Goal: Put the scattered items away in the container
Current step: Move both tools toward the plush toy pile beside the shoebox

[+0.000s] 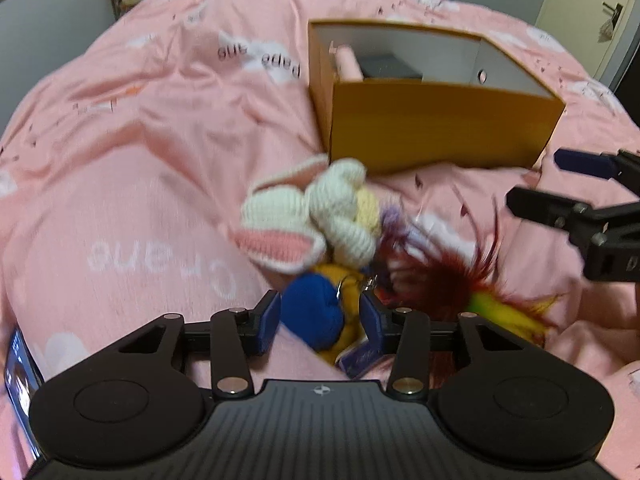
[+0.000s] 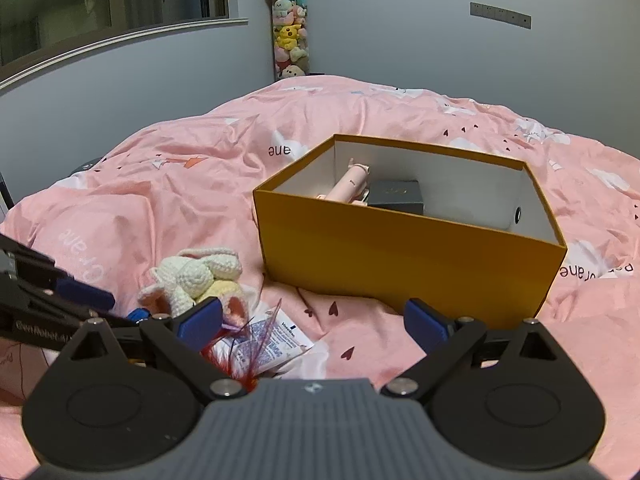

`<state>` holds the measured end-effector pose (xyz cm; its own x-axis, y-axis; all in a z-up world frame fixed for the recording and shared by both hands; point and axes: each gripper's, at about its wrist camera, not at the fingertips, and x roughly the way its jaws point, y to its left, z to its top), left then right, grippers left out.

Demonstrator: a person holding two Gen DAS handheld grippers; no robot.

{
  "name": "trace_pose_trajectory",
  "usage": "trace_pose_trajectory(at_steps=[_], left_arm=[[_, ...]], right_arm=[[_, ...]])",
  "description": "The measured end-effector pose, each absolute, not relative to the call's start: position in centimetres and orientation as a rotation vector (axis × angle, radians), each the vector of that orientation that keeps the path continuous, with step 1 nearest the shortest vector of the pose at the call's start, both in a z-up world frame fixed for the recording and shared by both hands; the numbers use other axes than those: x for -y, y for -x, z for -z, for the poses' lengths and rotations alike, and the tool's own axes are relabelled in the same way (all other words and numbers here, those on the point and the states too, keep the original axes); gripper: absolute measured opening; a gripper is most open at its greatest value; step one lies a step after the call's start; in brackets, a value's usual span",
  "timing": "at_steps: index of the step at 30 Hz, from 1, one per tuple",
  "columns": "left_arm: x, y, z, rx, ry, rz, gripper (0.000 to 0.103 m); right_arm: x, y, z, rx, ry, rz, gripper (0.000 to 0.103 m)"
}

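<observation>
Pink duvet (image 2: pixel 192 200), printed with hearts and lettering, covers the bed and carries every item listed below.

Orange cardboard box (image 2: pixel 400 256), open-topped, white inside: the container. Lies ahead of the right fingers and a little to their right; ahead and to the right of the left fingers. Contents visible: one pink cylindrical item (image 2: pixel 348 184) and one small dark box (image 2: pixel 396 196), side by side at the far end.

Left gripper (image 1: pixel 320 316): blue-padded fingers closed on the blue and yellow lower part of the crocheted toy. Whether the toy is off the duvet cannot be told; the left view is blurred.

Right gripper (image 2: pixel 316 324): fingers spread wide, nothing between them, only duvet ahead.

Crocheted toy (image 1: pixel 316 216), white knit with pink-lined ears and a pale yellow patch: extends forward from the left fingers, between them and the box, near the box's front wall but apart from it.

Red feathered item (image 1: pixel 448 280), with a green and yellow tuft: just right of the left fingers, touching or overlapping the toy; which one cannot be told.

White printed sachet (image 2: pixel 276 340): just inside the right gripper's left finger, partly under red feathers.

Step in hand, as judged: pick-up of the toy, grasp made. Next move calls for lifting it free of the feathers, carrying it forward and right over the box's near wall, then opening the fingers. Feathered item and sachet remain outside.
</observation>
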<state>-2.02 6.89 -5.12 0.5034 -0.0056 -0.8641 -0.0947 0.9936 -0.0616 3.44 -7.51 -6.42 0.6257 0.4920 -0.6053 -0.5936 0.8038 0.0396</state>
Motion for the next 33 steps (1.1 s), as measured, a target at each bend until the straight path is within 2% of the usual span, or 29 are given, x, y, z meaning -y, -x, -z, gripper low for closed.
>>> trace_pose_trajectory(at_steps=[7, 10, 14, 21, 23, 29, 33], left_arm=[[-7.1, 1.3, 6.6, -1.053, 0.177, -0.005, 0.052], [-7.1, 1.1, 6.7, -1.031, 0.179, -0.006, 0.032], [-7.1, 1.2, 5.8, -0.966, 0.200, 0.015, 0.016], [-4.8, 0.7, 2.9, -0.808, 0.168, 0.150, 0.007], [-4.0, 0.0, 2.2, -0.784, 0.150, 0.176, 0.000], [-2.6, -2.1, 0.0, -0.708, 0.109, 0.208, 0.000], [-4.2, -2.6, -0.5, -0.745, 0.135, 0.112, 0.001]], right_arm=[[7.2, -3.5, 6.9, -0.666, 0.179, -0.629, 0.097], [7.1, -3.6, 7.1, -0.672, 0.180, -0.629, 0.097], [7.3, -3.9, 7.2, -0.683, 0.172, -0.619, 0.097], [8.1, -4.4, 7.1, -0.686, 0.149, -0.587, 0.094], [8.3, -4.6, 6.9, -0.681, 0.147, -0.573, 0.094], [9.6, -5.2, 6.3, -0.660, 0.126, -0.516, 0.094], [9.7, -5.3, 6.2, -0.660, 0.126, -0.530, 0.086]])
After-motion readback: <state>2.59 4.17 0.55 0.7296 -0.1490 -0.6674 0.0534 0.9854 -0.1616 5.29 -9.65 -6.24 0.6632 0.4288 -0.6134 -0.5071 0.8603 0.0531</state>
